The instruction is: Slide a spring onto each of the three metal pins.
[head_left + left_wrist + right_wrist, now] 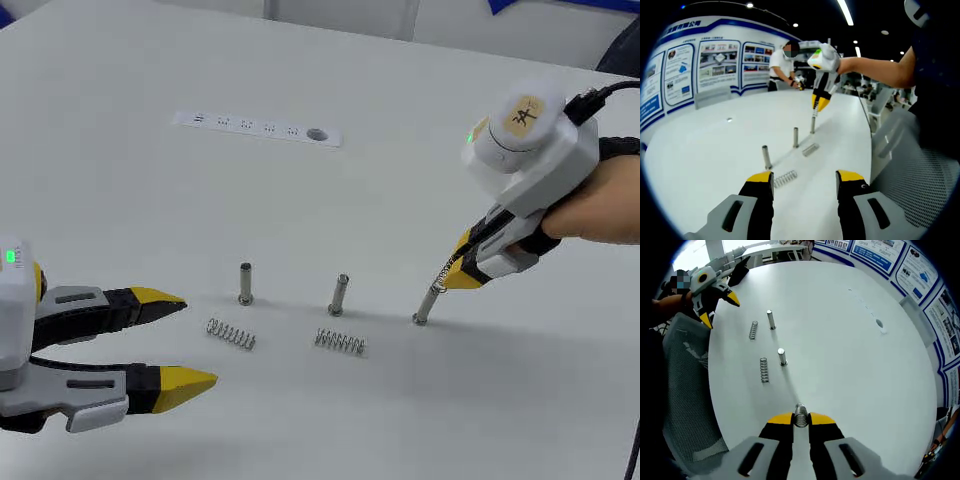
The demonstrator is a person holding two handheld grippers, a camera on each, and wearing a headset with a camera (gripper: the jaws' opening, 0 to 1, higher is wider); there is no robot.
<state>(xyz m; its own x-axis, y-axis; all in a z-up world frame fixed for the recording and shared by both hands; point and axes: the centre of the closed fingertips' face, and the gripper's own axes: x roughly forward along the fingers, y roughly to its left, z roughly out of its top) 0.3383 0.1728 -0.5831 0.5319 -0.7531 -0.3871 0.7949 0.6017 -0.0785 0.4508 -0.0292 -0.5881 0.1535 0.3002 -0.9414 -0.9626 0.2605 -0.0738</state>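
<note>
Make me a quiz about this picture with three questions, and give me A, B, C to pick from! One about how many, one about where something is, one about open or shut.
1. How many springs lie loose on the table?
A one
B two
C four

2. Where is the spring that the right gripper holds?
A flat on the table
B at the top of the right pin
C under the table

3. The left gripper is:
A open
B shut on a spring
C shut on a pin

Answers:
1 B, two lie flat, apart from each other.
2 B, the head view shows it at that pin's top.
3 A, its jaws stand apart with nothing between them.
</note>
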